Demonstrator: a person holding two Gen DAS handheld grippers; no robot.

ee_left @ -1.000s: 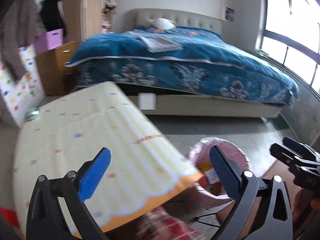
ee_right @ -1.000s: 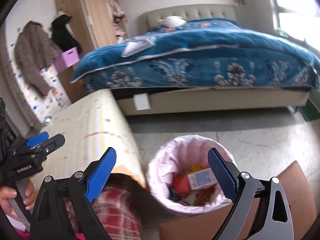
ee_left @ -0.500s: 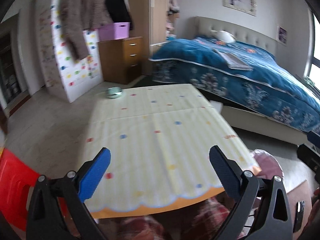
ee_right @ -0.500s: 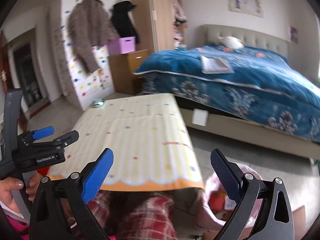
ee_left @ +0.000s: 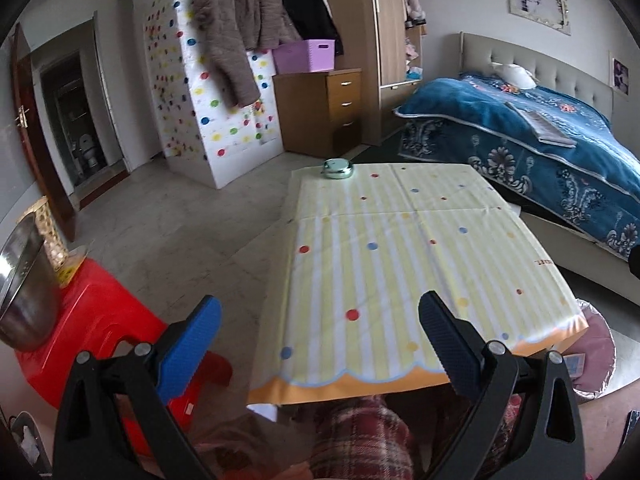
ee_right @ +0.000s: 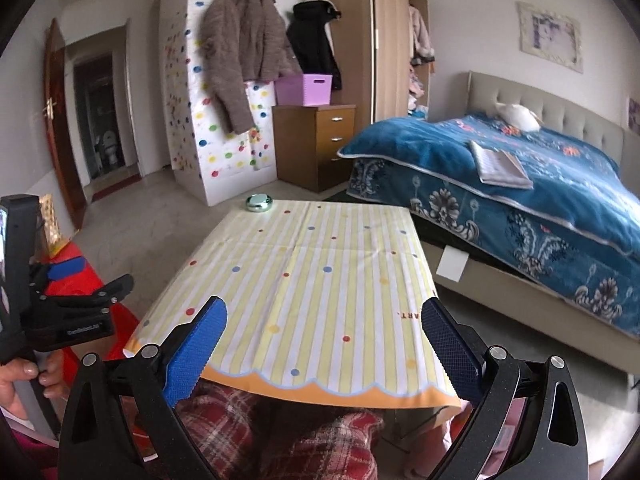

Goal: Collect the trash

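Observation:
My left gripper (ee_left: 320,336) hangs open over the near edge of a low table with a yellow striped, dotted cloth (ee_left: 400,248), nothing between its blue pads. My right gripper (ee_right: 324,340) is open too, above the same cloth (ee_right: 312,280). The left gripper (ee_right: 80,280) shows at the left edge of the right wrist view, held by a hand (ee_right: 24,376). A pink-lined trash bin (ee_left: 596,356) stands on the floor past the table's right corner, mostly hidden by the table. A small green tin (ee_left: 338,168) sits at the table's far edge.
A red plastic stool (ee_left: 100,352) with a steel bowl (ee_left: 24,284) stands left of the table. A bed with a blue cover (ee_left: 540,148) fills the right side. A wooden drawer chest (ee_left: 324,108), a wardrobe and a dotted cabinet stand behind. Plaid-clad legs (ee_right: 280,432) are under the table.
Both grippers swung left, away from the trash bin and toward the table. The bin has slid to the right edge of the left view and out of the right view. The red stool came into sight.

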